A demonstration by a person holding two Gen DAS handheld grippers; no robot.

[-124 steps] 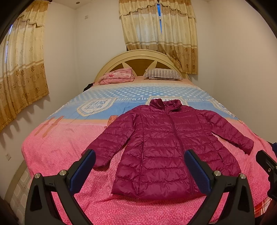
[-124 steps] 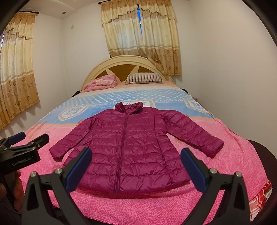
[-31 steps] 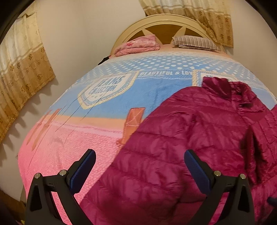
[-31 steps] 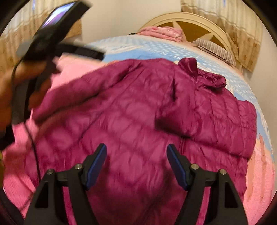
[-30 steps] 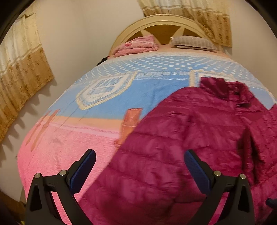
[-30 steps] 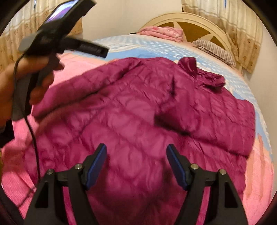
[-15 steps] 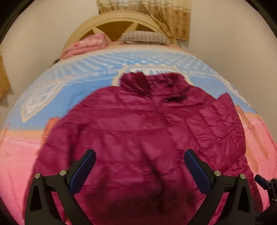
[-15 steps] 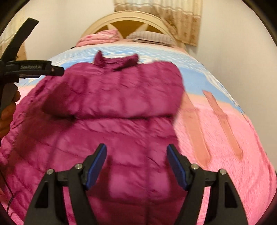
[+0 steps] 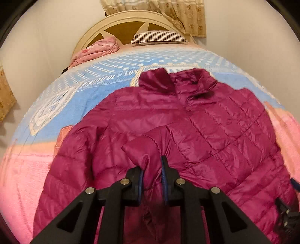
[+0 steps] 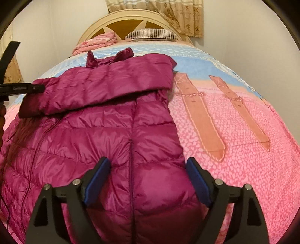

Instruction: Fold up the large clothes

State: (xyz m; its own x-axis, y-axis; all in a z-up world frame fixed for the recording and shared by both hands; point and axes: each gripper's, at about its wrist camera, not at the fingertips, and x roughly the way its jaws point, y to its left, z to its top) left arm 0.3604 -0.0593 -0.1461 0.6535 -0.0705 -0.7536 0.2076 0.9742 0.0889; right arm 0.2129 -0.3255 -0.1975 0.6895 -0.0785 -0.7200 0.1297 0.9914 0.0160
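Note:
A magenta puffer jacket (image 9: 215, 131) lies front up on the bed, collar toward the headboard. Both sleeves are folded across its chest. My left gripper (image 9: 151, 174) is shut on the cuff of a folded sleeve (image 9: 142, 150) over the jacket's middle. In the right wrist view the jacket (image 10: 105, 142) fills the left half, with a sleeve (image 10: 105, 84) laid across it. My right gripper (image 10: 148, 170) is open, its blue pads either side of the jacket's right side edge near the hem. The left gripper's body (image 10: 20, 88) shows at the left edge.
The bed (image 10: 234, 131) has a pink and blue cover with strap prints. A striped pillow (image 9: 159, 36) and a folded pink quilt (image 9: 93, 51) lie by the cream headboard (image 9: 131, 20). Walls stand close on both sides, with curtains (image 9: 187, 13) behind.
My left gripper has closed on the sleeve cuff; it was wide open half a second ago. My right gripper has moved nearer the jacket's right edge and stays open.

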